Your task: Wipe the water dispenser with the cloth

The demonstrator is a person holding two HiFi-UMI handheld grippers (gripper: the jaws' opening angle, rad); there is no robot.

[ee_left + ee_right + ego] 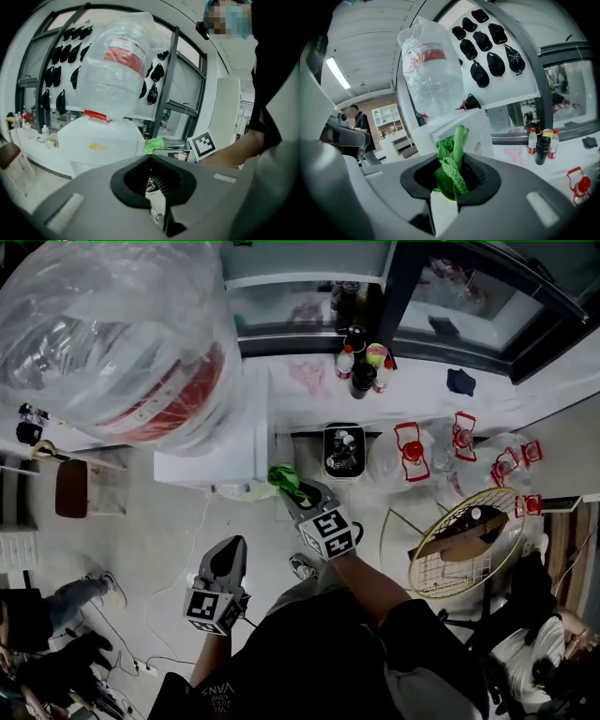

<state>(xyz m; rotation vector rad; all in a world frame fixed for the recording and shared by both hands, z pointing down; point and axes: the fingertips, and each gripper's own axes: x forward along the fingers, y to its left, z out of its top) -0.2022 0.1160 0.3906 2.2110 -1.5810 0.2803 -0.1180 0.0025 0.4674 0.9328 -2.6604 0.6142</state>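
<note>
Dispenser (251,423) beside white window ledge (422,390)

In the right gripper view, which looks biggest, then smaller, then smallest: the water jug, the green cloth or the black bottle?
1. water jug
2. green cloth, but it is very near the camera, so it may only look this big
3. black bottle

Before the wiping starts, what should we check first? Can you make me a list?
1. Grip: right gripper shut on the green cloth: ok.
2. Cloth sticks out past the jaws, enough to wipe with: ok.
3. Cloth touching the water dispenser: cannot tell.
4. Spare tool: left gripper shut, empty, apart from the cloth: ok.
5. Big bottle sitting on top of the dispenser: ok.
</note>
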